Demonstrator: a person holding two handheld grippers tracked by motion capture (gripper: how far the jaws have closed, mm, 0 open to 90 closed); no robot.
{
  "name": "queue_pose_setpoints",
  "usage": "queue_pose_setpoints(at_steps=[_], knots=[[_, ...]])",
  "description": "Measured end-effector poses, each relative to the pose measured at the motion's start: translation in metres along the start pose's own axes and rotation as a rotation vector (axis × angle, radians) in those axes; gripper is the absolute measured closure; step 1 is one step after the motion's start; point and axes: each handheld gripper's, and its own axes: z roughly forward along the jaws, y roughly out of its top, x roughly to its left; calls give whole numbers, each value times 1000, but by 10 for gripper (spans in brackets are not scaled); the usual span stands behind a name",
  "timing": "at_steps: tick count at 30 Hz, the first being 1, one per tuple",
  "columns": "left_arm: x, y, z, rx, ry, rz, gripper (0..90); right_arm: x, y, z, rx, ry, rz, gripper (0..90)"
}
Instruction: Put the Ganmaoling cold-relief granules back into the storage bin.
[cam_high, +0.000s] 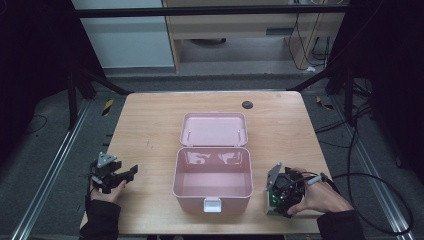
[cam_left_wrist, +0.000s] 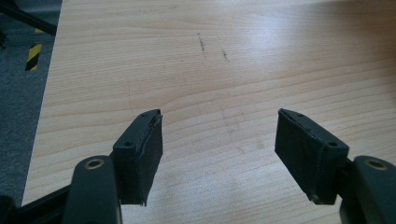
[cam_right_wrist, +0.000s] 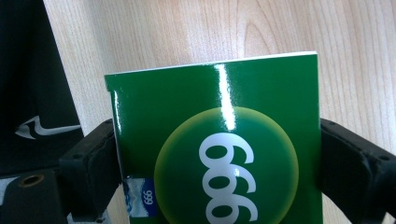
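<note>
While my right gripper (cam_right_wrist: 217, 158) points down at the table, its two jaws are pressed against the two opposite sides of one green box (cam_right_wrist: 219, 140), which fills the space between them. I see the box's glossy face toward the camera on that gripper, with a round yellow-green disc printed on it, white "999" figures reading upside down from here, and a small blue label at the lower left corner. Beyond the box lies pale wood, and a dark area runs along the left of that view. From the high view, the same right gripper (cam_high: 280, 197) sits in my right hand (cam_high: 320, 197) near the table's (cam_high: 150, 120) front edge, the box's green and white just showing under it.

Just to the left of that gripper stands one pink case (cam_high: 212, 185), open, its lid (cam_high: 213, 129) laid back flat behind it and a white latch (cam_high: 212, 204) on its front wall; its inside looks bare.

Well beyond the case, my left gripper (cam_high: 117, 177) rests in my left hand (cam_high: 107, 192) at the table's left edge. Its two jaws stand spread wide with nothing between them, just bare wood ahead of the left gripper (cam_left_wrist: 217, 154)
</note>
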Motion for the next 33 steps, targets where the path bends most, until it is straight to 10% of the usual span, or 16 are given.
queue_pose_setpoints(at_steps=[15,33], knots=[[0,0,0,-1,0,-1,318,-2,-1,-7,-7,33,17,165],[0,0,0,-1,-1,-1,318,-7,15,-70,-101,-26,14,165]])
